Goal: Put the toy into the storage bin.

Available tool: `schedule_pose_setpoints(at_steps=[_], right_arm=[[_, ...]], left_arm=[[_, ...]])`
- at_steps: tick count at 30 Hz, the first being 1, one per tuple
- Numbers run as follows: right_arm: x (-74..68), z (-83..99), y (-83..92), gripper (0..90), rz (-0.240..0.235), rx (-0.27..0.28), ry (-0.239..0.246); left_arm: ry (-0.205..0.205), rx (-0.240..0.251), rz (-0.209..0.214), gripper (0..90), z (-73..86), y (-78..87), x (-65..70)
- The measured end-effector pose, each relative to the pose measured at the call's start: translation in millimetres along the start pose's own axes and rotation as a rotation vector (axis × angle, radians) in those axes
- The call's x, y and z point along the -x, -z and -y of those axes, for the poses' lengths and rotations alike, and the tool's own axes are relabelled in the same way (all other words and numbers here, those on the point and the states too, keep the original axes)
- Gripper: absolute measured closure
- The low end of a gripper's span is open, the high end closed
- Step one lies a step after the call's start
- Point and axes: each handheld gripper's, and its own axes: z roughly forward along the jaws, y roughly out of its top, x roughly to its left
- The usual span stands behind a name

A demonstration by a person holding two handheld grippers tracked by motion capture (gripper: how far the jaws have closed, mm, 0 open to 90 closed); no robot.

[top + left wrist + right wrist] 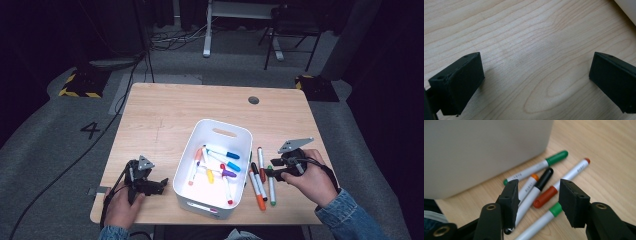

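Observation:
A white bin (225, 126) stands at the table's middle front with several coloured markers (223, 162) lying in it. Just right of the bin, several more markers (260, 182) lie on the wood. My right gripper (270, 174) points left at them, low over the table. In the right gripper view it (537, 195) stands open above a red-capped marker (545, 196), a black-capped marker (544, 178) and a green-banded one (549, 213), with the pads touching none of them. The bin wall (481, 152) rises just behind. My left gripper (162, 185) rests left of the bin, open (536, 82) over bare wood.
A round cable hole (253, 100) sits near the table's far edge. A corner of the bin (627, 10) shows at the top right of the left gripper view. Beyond the table are a chair (292, 30), a desk leg (207, 30) and floor cables (175, 40).

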Motion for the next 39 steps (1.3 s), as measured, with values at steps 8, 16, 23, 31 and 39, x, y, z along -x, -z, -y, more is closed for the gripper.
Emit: schedule_pose_setpoints(at_steps=[8, 16, 23, 31, 39], right_arm=[[10.7, 28.2, -24.7, 47.3, 0.016, -0.054, -0.072], [13.5, 47.5, -43.0, 45.3, 0.028, -0.107, -0.107], [15.3, 57.0, -49.1, 49.2, 0.043, -0.127, -0.116], [28.0, 57.9, -47.1, 69.1, 0.136, -0.154, -0.173], [31.8, 56.4, -46.9, 77.1, 0.155, -0.164, -0.201]], left_arm=[[0.000, 0.000, 0.000, 0.0, 0.0, 0.0, 0.0], [0.000, -0.002, 0.002, 0.0, -0.1, 0.2, -0.1], [0.000, -0.002, 0.001, 0.0, -0.1, 0.1, -0.1], [0.000, -0.002, 0.002, 0.0, -0.1, 0.2, -0.1], [0.000, -0.001, 0.000, 0.0, 0.0, 0.0, 0.0]])
